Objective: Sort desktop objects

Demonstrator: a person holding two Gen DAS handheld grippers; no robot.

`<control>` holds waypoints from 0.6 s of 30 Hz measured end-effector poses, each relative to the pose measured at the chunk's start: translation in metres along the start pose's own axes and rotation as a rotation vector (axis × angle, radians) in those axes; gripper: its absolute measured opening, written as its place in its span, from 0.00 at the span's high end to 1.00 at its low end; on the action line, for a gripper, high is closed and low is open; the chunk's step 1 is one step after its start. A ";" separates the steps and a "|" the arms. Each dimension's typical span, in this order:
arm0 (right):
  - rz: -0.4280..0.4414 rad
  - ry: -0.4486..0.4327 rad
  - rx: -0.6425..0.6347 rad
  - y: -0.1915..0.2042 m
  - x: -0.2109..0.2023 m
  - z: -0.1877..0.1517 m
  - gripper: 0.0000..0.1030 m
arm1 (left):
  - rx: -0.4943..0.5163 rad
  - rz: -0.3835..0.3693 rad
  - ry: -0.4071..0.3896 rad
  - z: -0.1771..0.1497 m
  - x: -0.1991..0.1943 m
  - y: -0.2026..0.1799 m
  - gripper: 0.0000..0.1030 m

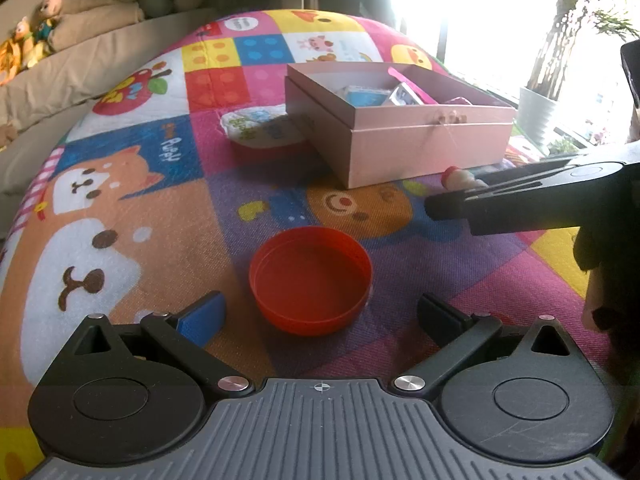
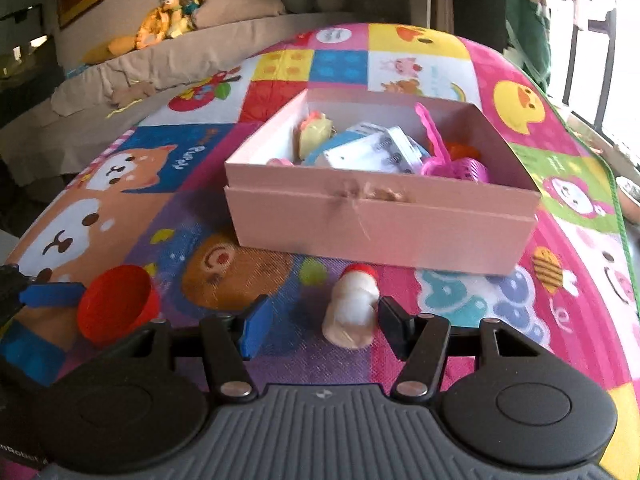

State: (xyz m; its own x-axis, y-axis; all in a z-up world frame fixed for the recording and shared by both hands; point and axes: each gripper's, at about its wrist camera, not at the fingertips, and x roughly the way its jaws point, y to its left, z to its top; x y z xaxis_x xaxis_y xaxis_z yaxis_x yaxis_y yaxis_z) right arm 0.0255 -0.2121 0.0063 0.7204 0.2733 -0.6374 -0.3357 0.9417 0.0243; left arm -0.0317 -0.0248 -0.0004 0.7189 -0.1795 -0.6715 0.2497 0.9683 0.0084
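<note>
Surface: bright patchwork play mat [image 1: 132,208], woven texture, cartoon animals; sofa with plush toys behind, window at right.
Left gripper [image 1: 320,318]: jaws wide apart, nothing held; blue pad on one finger.
Red lid [image 1: 310,280]: round, shallow, smooth plastic, rim up, on the mat just ahead, between your left jaws.
Left tip: your jaws look barely wider than the lid, so come down centred, or pinch the thin wall by one edge instead.
Right gripper [image 2: 320,324]: jaws apart, empty.
Small bottle [image 2: 352,312]: white, waisted body, red cap, lying on the mat between your right jaws, nearer the right finger.
Right tip: rounded and likely to roll; shift to centre it, then close across the fat body, not the cap.
Pink box [image 2: 380,232]: rigid card, open top, already holding packets and a pink scoop, just beyond the bottle; looks like the drop spot.
</note>
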 end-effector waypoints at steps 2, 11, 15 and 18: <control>-0.001 -0.016 -0.034 -0.002 -0.003 0.001 0.42 | 0.000 0.000 0.000 0.000 0.000 0.000 0.00; 0.034 0.007 0.046 -0.026 -0.003 0.003 0.55 | -0.001 0.000 -0.001 0.000 0.000 0.001 0.00; 0.038 0.022 0.034 -0.020 0.002 0.004 0.75 | -0.007 0.018 -0.003 0.001 -0.001 0.000 0.00; 0.052 0.007 0.009 -0.016 -0.007 0.003 0.75 | -0.038 0.029 -0.014 0.006 -0.001 0.003 0.00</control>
State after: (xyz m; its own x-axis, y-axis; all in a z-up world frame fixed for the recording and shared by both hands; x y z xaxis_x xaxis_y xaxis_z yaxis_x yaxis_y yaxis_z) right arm 0.0282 -0.2287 0.0128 0.6980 0.3209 -0.6402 -0.3671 0.9279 0.0649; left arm -0.0281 -0.0225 0.0048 0.7346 -0.1531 -0.6610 0.2037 0.9790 -0.0004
